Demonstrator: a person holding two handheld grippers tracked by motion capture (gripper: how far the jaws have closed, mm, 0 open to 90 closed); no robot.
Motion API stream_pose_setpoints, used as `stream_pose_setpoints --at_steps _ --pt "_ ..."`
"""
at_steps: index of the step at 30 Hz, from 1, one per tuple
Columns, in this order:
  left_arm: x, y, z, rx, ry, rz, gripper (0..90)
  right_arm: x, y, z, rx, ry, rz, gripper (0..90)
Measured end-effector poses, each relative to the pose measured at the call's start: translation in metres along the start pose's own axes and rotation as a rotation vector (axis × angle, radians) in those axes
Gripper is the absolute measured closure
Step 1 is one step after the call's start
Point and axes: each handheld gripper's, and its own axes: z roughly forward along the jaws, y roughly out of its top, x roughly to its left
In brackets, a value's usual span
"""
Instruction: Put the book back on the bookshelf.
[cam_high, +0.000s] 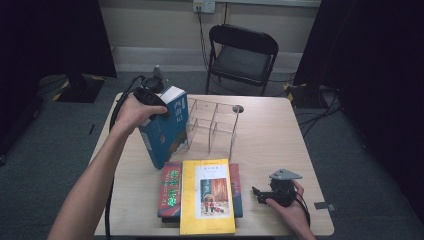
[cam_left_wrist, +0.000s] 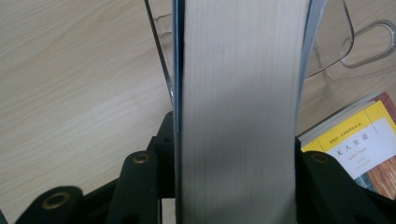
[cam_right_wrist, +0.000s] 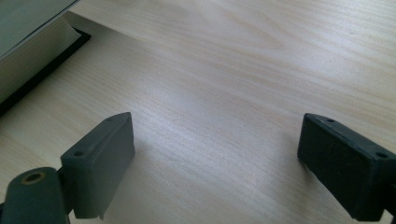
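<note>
The left gripper view shows page edges of the blue book (cam_left_wrist: 238, 107) clamped between the left gripper's (cam_high: 150, 92) jaws. The high view adds its tilt, lower corner beside the clear rack (cam_high: 212, 125) (bare table (cam_high: 270, 140) beyond). The right gripper (cam_right_wrist: 215, 154) gapes wide over bare wood, holding nothing.

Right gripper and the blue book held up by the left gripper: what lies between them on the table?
In the high view, the yellow-covered book lying on a red-covered book sits between the right gripper and the blue book.
</note>
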Motion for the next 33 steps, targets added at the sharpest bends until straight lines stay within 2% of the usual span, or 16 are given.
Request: stream_pose_setpoints --at_steps 3,6,8,15,16,20,21,22,25,26,29,33 --pt "-0.002 0.002 0.006 0.027 0.017 0.019 58.5 0.0 0.0 0.0 0.0 0.0 0.0 10.6" --pt "-0.002 0.003 0.007 0.039 0.016 0.019 58.8 0.0 0.0 0.0 0.0 0.001 -0.001 10.6" --pt "-0.002 0.004 0.007 0.044 0.023 0.034 60.1 0.0 0.0 0.0 -0.001 0.003 -0.004 10.6" --pt "-0.008 0.004 0.005 0.048 0.04 -0.009 61.5 0.0 0.001 0.001 0.001 0.005 -0.008 10.6" --pt "-0.009 0.004 0.004 0.04 0.041 -0.028 61.5 0.0 0.001 0.001 0.001 0.005 -0.007 10.6" --pt "-0.007 0.007 0.004 0.045 0.042 -0.061 61.6 0.0 0.001 0.001 0.001 0.005 -0.008 10.6" --pt "-0.006 0.008 0.004 0.046 0.04 -0.054 61.6 0.0 0.001 0.001 0.001 0.005 -0.008 10.6" --pt "-0.005 0.009 0.004 0.043 0.041 -0.063 61.6 0.0 0.001 0.001 0.001 0.005 -0.008 10.6" --pt "-0.008 0.013 0.004 0.019 0.067 -0.065 61.7 0.0 0.001 0.001 0.001 0.005 -0.01 10.6" --pt "-0.009 0.015 0.003 0.018 0.07 -0.052 61.7 0.0 0.001 0.001 0.001 0.006 -0.008 10.6" --pt "-0.01 0.024 0.001 0.01 0.068 -0.069 61.6 0.0 0.001 0.001 0.001 0.007 -0.009 10.6" --pt "-0.01 0.038 -0.004 0.001 0.07 -0.07 61.6 0.0 0.001 0.001 0.001 0.007 -0.008 10.6"
